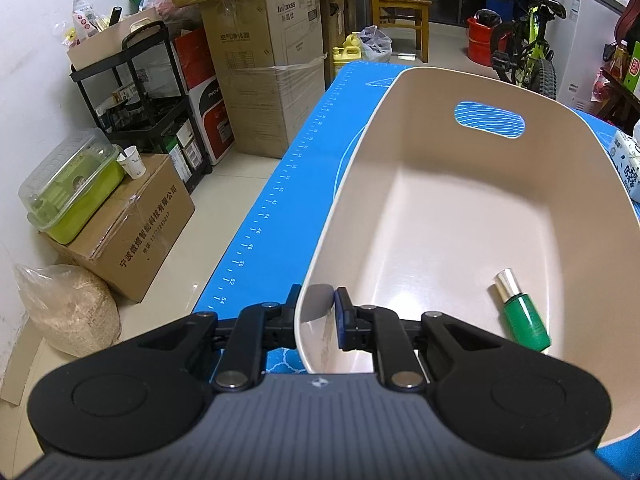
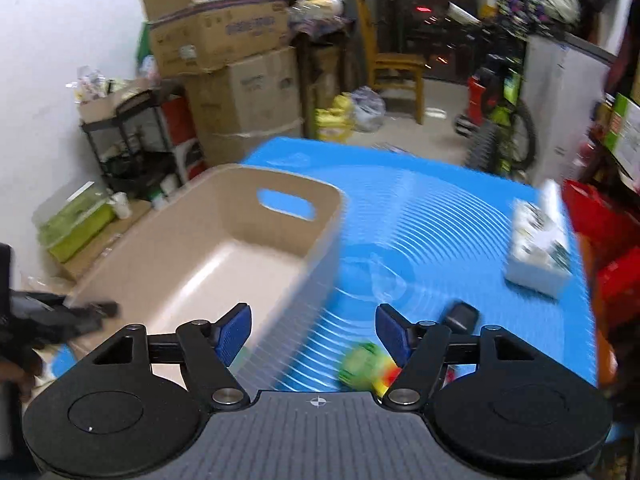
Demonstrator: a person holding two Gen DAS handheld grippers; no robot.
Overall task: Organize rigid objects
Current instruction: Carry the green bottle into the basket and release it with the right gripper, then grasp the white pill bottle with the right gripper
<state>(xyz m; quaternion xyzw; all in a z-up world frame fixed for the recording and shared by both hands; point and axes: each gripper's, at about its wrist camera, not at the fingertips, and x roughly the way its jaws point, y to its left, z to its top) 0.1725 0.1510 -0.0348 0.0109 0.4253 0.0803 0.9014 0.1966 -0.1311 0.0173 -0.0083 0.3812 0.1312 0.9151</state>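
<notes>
A beige plastic bin [image 1: 400,92] stands on the blue mat [image 1: 280,200]. My left gripper [image 1: 316,300] is shut on the bin's near left wall, one finger outside and one inside. A green bottle [image 1: 524,316] with a silver cap lies on the bin's floor at the near right. In the right wrist view my right gripper [image 2: 314,328] is open with nothing between its pads, hanging over the right wall of the bin [image 2: 280,184]. A blurred green, yellow and red toy [image 2: 366,368] and a black object [image 2: 462,316] lie on the mat [image 2: 440,200] beside the bin.
A white tissue pack [image 2: 538,240] lies at the mat's right edge. Cardboard boxes [image 1: 264,60], a black shelf cart [image 1: 132,92] and a green lidded box [image 1: 76,188] stand on the floor left of the table. A wooden chair [image 1: 400,8] and a bicycle [image 1: 524,40] stand beyond.
</notes>
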